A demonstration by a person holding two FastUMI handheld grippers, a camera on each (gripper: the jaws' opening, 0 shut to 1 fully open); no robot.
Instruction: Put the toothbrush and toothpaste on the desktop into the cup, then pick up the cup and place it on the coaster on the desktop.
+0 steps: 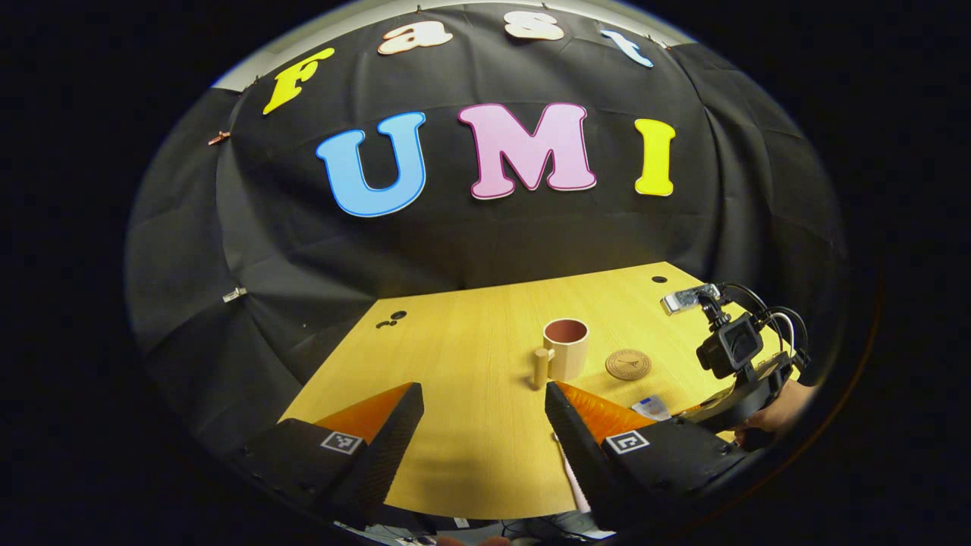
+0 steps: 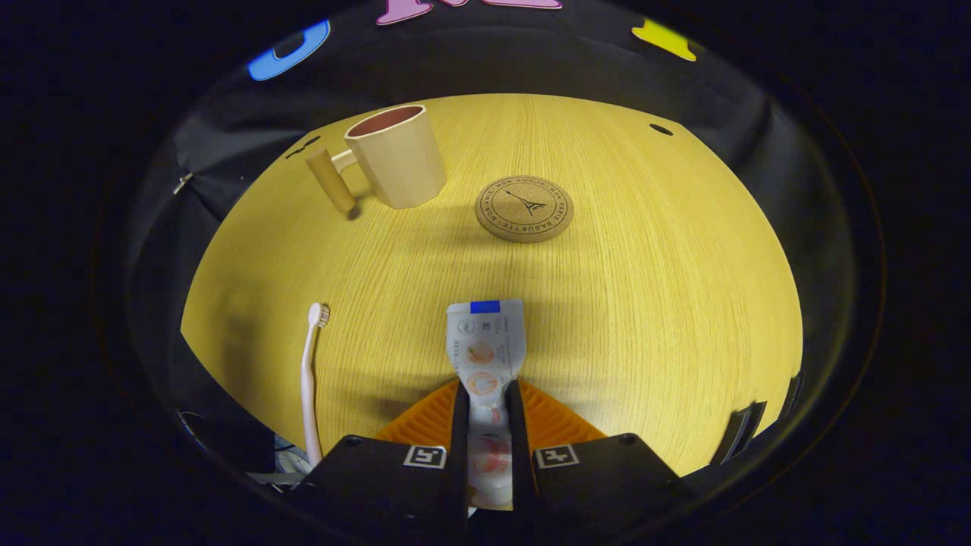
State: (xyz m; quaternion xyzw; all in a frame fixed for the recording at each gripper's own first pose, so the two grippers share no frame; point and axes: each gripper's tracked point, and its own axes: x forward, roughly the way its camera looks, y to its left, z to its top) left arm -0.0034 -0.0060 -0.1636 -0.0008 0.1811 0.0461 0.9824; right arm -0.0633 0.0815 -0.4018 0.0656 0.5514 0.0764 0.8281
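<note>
Right hand-held gripper (image 2: 485, 394) clamps the toothpaste (image 2: 485, 345); the left hand-held gripper (image 1: 485, 409) gapes wide, holding nothing (toothbrush (image 2: 307, 379) at nine o'clock of the tube).

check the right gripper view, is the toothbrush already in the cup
No, the toothbrush lies flat on the table, well apart from the cup.

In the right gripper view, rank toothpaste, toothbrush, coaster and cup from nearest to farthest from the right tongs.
1. Toothpaste: between the right tongs.
2. Toothbrush: lying to their left.
3. Coaster: ahead, slightly right.
4. Cup: far, ahead-left.
</note>
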